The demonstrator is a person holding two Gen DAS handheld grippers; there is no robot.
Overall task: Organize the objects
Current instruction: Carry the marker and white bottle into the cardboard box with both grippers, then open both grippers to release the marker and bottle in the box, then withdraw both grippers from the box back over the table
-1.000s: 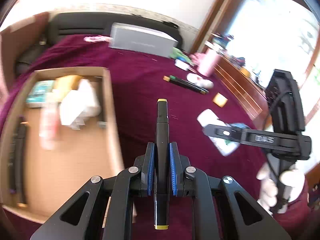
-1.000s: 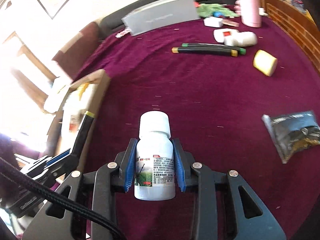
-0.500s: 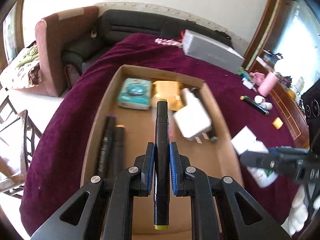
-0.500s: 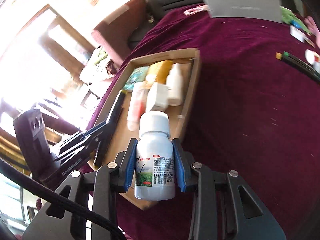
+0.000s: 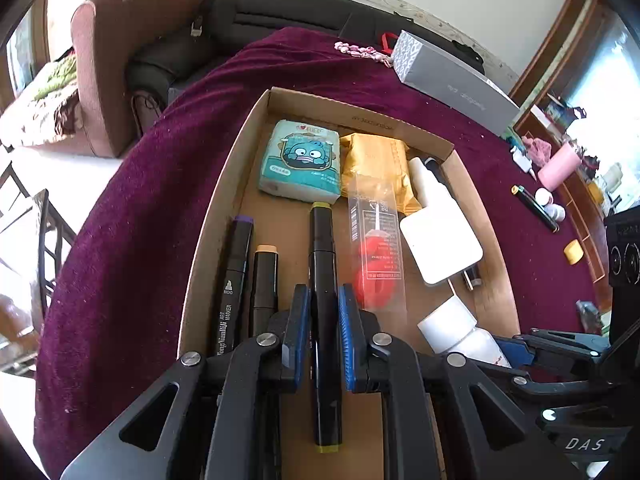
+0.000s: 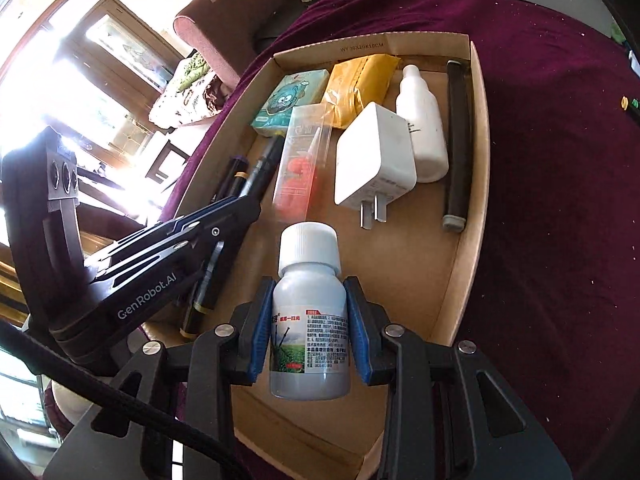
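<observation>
While clamped lengthwise between the blue pads of the left gripper [image 5: 323,332], the yellow-capped black marker [image 5: 322,280] hangs over the cardboard tray [image 5: 224,200], just beside two markers [image 5: 248,276] lying along the tray's left wall. Right gripper [image 6: 309,330] is closed on a white-capped bottle [image 6: 309,312] above the tray's near end. Tray contents beyond: clear sleeve with red item [image 5: 376,252], white charger [image 6: 372,160], white squeeze bottle [image 6: 422,120], dark stick [image 6: 456,132] along the right wall, teal tissue pack [image 5: 302,162] and yellow pack [image 5: 374,156] at the far end. Tray sits on a maroon cloth [image 6: 560,160]; grey box [image 5: 452,84] near the cloth's far edge.
</observation>
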